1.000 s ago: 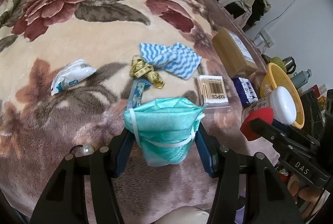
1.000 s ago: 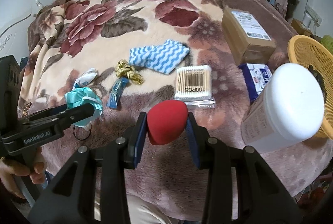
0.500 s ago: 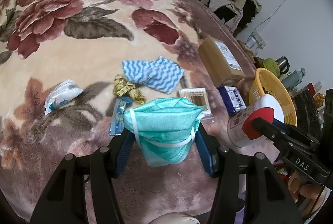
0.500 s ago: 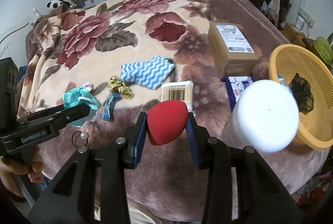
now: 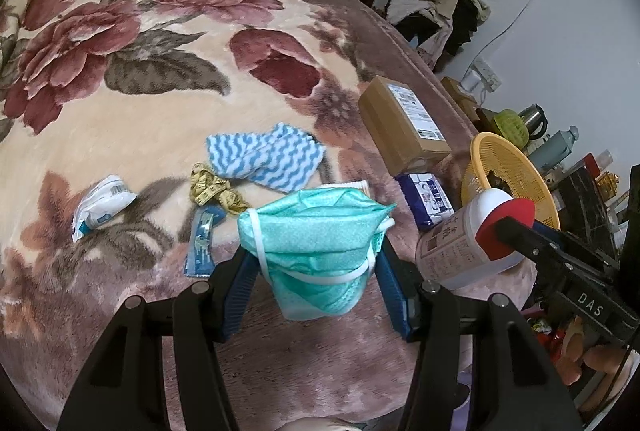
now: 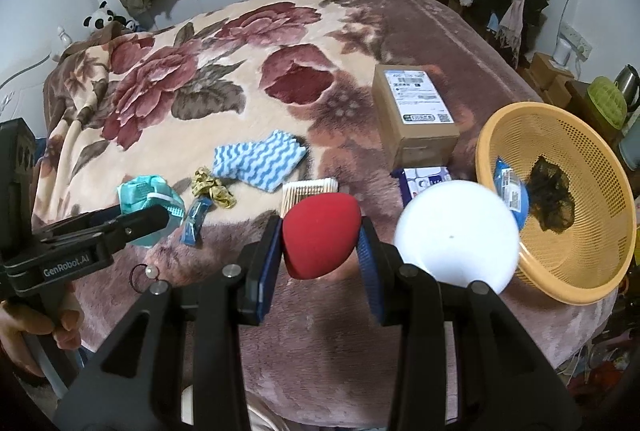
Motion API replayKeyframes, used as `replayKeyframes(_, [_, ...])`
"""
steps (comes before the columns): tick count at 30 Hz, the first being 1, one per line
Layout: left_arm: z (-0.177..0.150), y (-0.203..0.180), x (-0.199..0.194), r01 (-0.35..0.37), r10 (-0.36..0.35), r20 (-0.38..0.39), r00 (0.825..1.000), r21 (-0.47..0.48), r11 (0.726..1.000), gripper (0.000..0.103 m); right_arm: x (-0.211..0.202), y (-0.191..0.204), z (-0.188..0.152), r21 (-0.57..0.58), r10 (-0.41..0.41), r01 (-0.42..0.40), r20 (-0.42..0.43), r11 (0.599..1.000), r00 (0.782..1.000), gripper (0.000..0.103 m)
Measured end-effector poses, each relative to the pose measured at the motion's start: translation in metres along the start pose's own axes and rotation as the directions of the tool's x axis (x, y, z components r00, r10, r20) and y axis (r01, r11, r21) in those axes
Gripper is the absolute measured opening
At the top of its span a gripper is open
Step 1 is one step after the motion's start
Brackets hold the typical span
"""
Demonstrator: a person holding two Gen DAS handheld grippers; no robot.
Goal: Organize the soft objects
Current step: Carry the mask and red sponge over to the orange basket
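Two claws hover over the bed: left gripper (image 5: pixel 316 271) clamps a teal mask (image 5: pixel 316 243), right gripper (image 6: pixel 320 243) squeezes a red sponge (image 6: pixel 320 233), likely bound for the yellow basket (image 6: pixel 592 283).

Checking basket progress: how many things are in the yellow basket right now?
2: a blue packet against the left wall of the basket, and a black net near the middle. Something smaller could hide behind the white jar.

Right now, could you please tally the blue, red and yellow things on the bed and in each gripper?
Blue: 3, wavy cloth, sachet, tissue pack
Red: 1, sponge
Yellow: 2, tape measure, basket
Total: 6
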State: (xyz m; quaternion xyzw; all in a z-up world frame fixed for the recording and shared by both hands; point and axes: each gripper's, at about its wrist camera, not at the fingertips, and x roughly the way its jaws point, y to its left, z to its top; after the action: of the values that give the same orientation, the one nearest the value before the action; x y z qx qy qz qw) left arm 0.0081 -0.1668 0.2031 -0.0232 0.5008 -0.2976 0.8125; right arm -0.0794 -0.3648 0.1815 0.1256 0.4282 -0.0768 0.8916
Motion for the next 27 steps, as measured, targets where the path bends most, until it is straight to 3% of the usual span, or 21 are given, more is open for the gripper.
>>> replayKeyframes(27, [0.024, -0.068, 0.005, 0.034, -0.035, 0.013, 0.999, 0.091, 0.995, 0.059, -0.033, -0.058, 0.013, 0.046, -0.040, 0.037, 0.059, 0.998, 0.997, 0.038])
